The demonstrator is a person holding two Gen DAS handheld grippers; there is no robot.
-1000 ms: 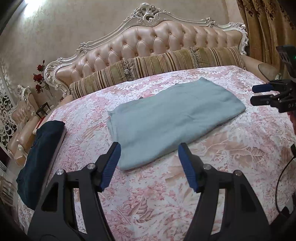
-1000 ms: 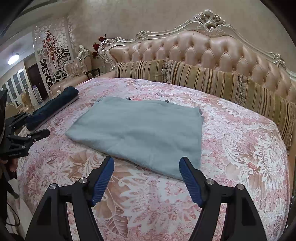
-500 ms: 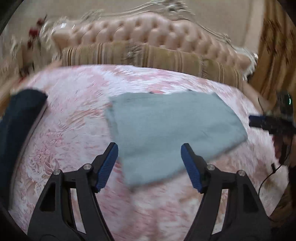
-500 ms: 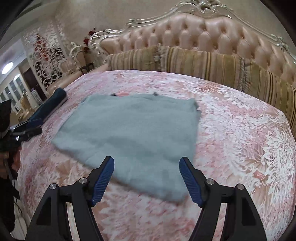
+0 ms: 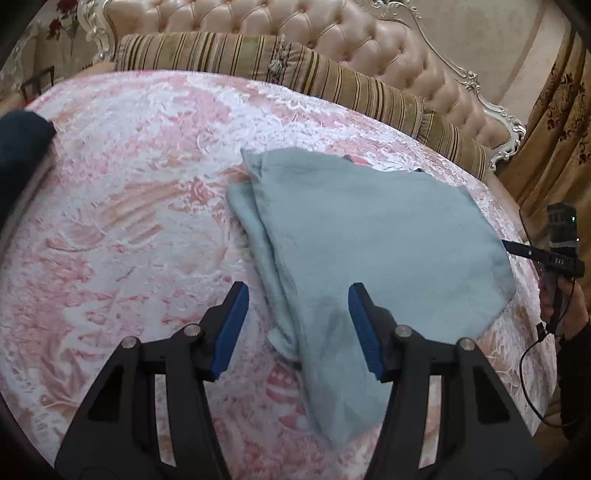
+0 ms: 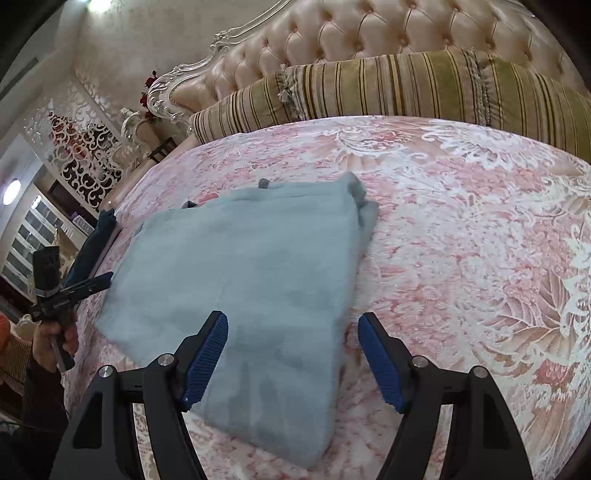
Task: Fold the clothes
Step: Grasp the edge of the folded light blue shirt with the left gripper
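A pale blue garment (image 5: 369,251) lies folded flat on the pink floral bedspread (image 5: 129,221). My left gripper (image 5: 297,328) hovers open over the garment's near left corner, its blue pads either side of the left edge. In the right wrist view the same garment (image 6: 243,280) fills the middle, and my right gripper (image 6: 291,354) is open above its near right corner. Nothing is held between either pair of fingers. The right gripper (image 5: 517,250) shows at the left view's right edge, and the left gripper (image 6: 88,282) at the right view's left edge, held by a hand.
Striped bolster pillows (image 5: 295,70) and a tufted headboard (image 5: 369,33) line the far side. A dark blue folded item (image 5: 22,147) lies at the bed's left edge. Brown curtains (image 5: 554,122) hang at the right. A cable (image 5: 532,369) trails from the right gripper.
Both grippers have moved in and down toward the garment's near corners, so the cloth now sits large between the open fingers. The garment itself has not been shifted.
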